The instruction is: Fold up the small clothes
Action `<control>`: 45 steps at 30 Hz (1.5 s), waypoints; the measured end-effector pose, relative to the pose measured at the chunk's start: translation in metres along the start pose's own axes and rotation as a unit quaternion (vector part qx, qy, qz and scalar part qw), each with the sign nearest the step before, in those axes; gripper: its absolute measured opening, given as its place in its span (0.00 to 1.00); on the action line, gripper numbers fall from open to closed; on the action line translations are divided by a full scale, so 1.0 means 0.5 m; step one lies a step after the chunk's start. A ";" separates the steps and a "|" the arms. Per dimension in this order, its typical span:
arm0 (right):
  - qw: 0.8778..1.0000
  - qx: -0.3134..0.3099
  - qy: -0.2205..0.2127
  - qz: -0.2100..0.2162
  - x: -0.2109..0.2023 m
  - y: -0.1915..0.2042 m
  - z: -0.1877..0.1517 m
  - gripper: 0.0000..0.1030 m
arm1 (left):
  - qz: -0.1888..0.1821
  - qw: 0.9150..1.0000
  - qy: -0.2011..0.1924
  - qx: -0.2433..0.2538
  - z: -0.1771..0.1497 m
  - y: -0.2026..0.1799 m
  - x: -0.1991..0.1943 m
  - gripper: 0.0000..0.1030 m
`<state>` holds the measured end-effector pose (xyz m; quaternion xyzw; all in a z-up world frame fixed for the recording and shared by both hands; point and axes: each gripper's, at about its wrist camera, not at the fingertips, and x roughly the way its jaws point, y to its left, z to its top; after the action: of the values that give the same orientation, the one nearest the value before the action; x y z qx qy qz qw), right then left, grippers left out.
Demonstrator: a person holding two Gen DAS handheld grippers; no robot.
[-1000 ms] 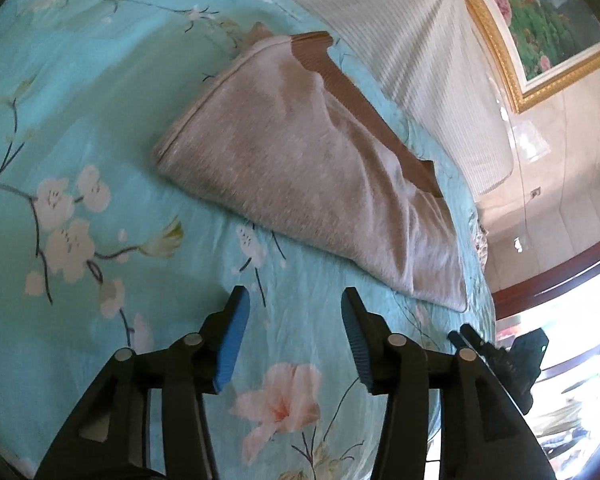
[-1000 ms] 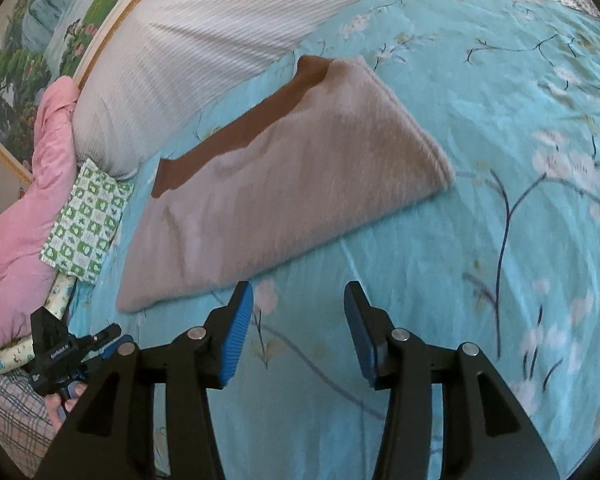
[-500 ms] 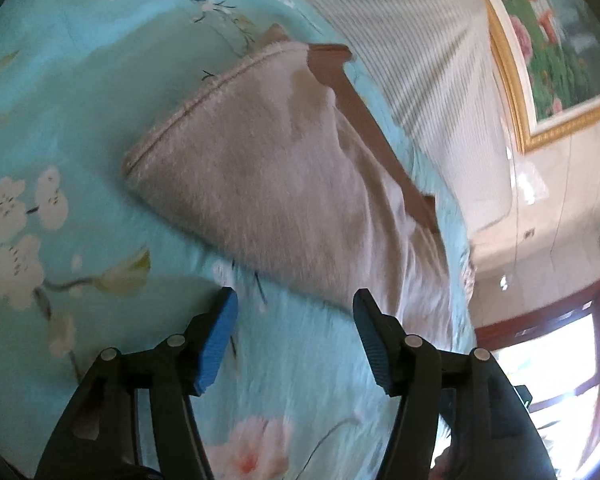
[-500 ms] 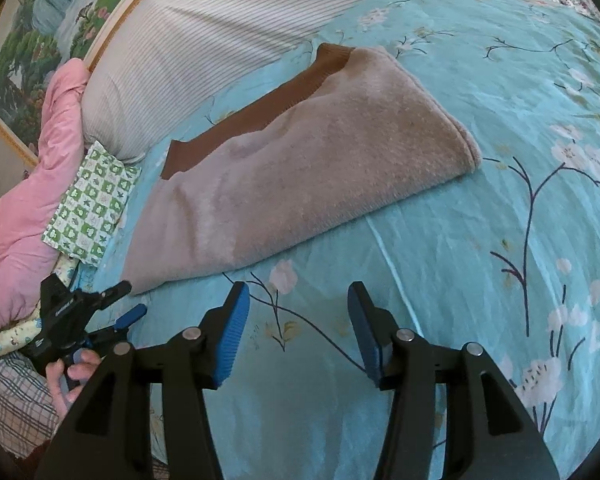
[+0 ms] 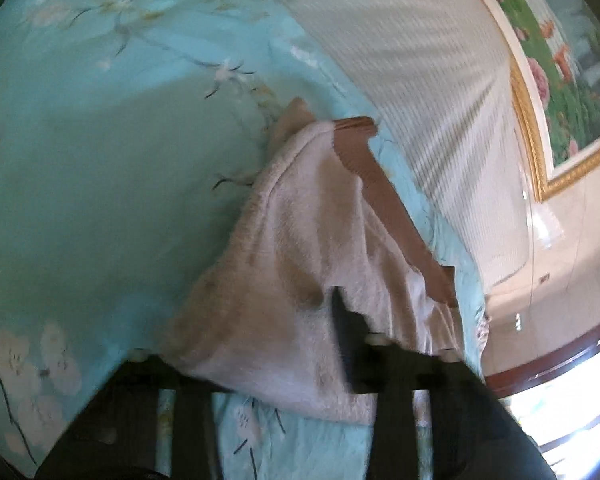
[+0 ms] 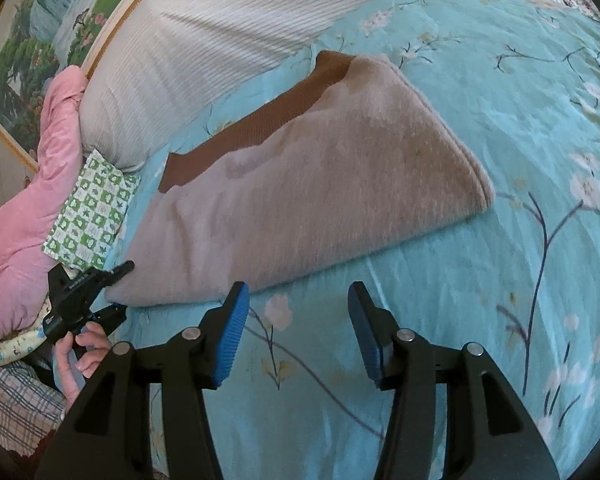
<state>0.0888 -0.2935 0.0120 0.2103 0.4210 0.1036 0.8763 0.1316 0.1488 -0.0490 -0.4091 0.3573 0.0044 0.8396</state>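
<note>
A folded beige fleece garment [image 6: 320, 184] with a brown ribbed band [image 6: 260, 120] lies on the blue flowered bedsheet [image 6: 520, 140]. Seen from the right wrist, my left gripper [image 6: 118, 290] is at the garment's left corner, its jaws closing with the fabric between them. In the blurred left wrist view the garment [image 5: 300, 240] is draped over one finger of the left gripper [image 5: 296, 312] and the other finger presses on top. My right gripper [image 6: 296, 308] stands open over bare sheet just short of the garment's near edge, with nothing between its fingers.
A white ribbed pillow [image 6: 220, 40] lies behind the garment. A pink quilt [image 6: 16, 220] and a green checked cloth [image 6: 88, 212] sit at the left. A person's hand [image 6: 80, 352] holds the left gripper. A framed painting [image 5: 560, 80] hangs above the bed.
My left gripper has moved forward onto the garment's corner, tilted, and its jaws have come together around the fabric. The right gripper has edged a little nearer the garment and stays open.
</note>
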 end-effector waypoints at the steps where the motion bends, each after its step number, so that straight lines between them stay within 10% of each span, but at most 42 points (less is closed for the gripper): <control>1: 1.000 -0.001 -0.002 0.002 0.000 0.000 0.003 0.51 | 0.000 1.000 -0.002 0.007 0.002 -0.005 0.000 0.10; 10: 1.000 0.004 -0.016 0.025 0.003 -0.032 0.082 0.51 | -0.071 0.983 -0.009 0.167 -0.042 -0.218 -0.027 0.06; 18: 0.996 0.017 0.021 0.086 0.056 -0.052 0.216 0.58 | -0.088 0.944 0.081 0.308 -0.184 -0.402 0.107 0.06; 30: 0.979 -0.007 0.126 0.162 0.289 0.050 0.317 0.62 | -0.084 0.941 0.106 0.310 -0.206 -0.393 0.145 0.06; 34: 0.981 -0.037 0.138 0.133 0.327 0.089 0.331 0.17 | -0.075 0.937 0.096 0.328 -0.217 -0.411 0.126 0.06; 45: 0.989 -0.068 0.037 0.125 0.145 0.007 0.418 0.15 | -0.133 0.912 0.109 0.374 -0.287 -0.560 0.165 0.07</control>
<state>0.2972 -0.3231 0.0798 0.1970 0.4159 0.2481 0.8525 0.1914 -0.1601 0.0336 -0.1069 0.3643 -0.2853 0.8801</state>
